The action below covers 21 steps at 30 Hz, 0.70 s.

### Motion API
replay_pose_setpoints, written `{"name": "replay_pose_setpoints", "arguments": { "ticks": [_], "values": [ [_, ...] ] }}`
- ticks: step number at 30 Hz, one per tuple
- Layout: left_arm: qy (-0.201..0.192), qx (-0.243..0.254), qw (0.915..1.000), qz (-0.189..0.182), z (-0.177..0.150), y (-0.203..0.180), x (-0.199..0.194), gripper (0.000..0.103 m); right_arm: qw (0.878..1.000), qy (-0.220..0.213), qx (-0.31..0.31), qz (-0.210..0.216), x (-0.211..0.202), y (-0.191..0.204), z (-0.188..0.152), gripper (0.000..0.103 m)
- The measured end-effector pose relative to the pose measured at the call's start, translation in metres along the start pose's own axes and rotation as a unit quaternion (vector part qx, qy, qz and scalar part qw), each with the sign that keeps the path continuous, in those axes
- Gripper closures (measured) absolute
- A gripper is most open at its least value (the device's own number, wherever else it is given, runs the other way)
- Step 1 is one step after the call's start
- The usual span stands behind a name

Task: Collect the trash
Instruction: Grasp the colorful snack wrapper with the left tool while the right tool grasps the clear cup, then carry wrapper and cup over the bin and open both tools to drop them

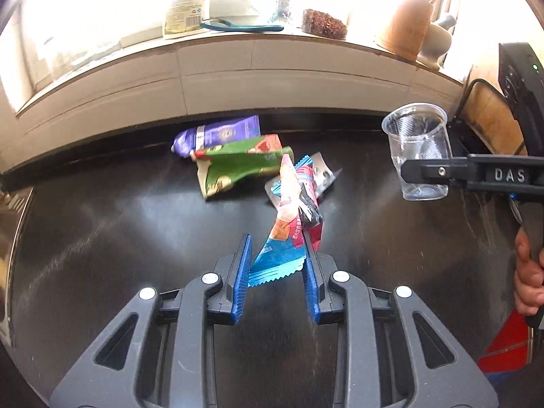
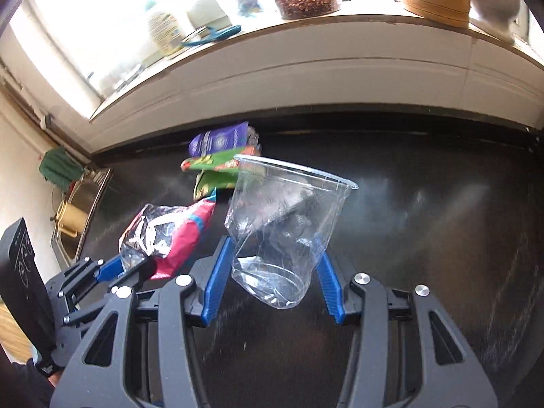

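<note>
The left tool (image 1: 278, 268) pinches a crumpled red and blue snack wrapper (image 1: 292, 224) by its lower edge, holding it clear above the dark table (image 1: 102, 238). The right tool (image 2: 272, 268) grips a clear plastic cup (image 2: 285, 231) near its base, the cup tilted with its rim leaning away, also lifted off the table. Farther back on the table, close to the wall, lie a green wrapper (image 1: 238, 170) and a purple wrapper (image 1: 217, 134), touching each other.
</note>
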<state>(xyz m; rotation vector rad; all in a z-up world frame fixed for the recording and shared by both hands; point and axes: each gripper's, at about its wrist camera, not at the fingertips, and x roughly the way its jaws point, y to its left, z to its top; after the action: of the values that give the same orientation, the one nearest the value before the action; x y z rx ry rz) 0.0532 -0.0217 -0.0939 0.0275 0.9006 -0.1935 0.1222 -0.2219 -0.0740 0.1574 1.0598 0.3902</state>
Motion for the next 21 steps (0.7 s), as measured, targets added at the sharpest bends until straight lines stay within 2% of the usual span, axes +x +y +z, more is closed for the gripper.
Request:
{"name": "replay_pose_setpoints", "arguments": {
  "ticks": [4,12,17,21],
  "values": [
    [0.001,0.012,0.9999,0.005,-0.027,-0.011,-0.019,0.075,1.0,0.01,-0.007,-0.003,-0.01,0.008,-0.037,0.054],
    [-0.003,0.016,0.9998,0.009,-0.046,-0.014,-0.034,0.075,1.0,0.009,-0.016,-0.007,-0.023,0.012,-0.064,0.054],
    [-0.024,-0.003,0.9993,0.029,-0.052,-0.001,-0.056,0.075,0.999,0.003,-0.047,0.006,-0.029,0.038,-0.063,0.054],
    [-0.038,-0.037,0.9968,0.061,-0.064,0.024,-0.08,0.075,0.994,0.013,-0.104,0.033,-0.019,0.088,-0.062,0.054]
  ]
}}
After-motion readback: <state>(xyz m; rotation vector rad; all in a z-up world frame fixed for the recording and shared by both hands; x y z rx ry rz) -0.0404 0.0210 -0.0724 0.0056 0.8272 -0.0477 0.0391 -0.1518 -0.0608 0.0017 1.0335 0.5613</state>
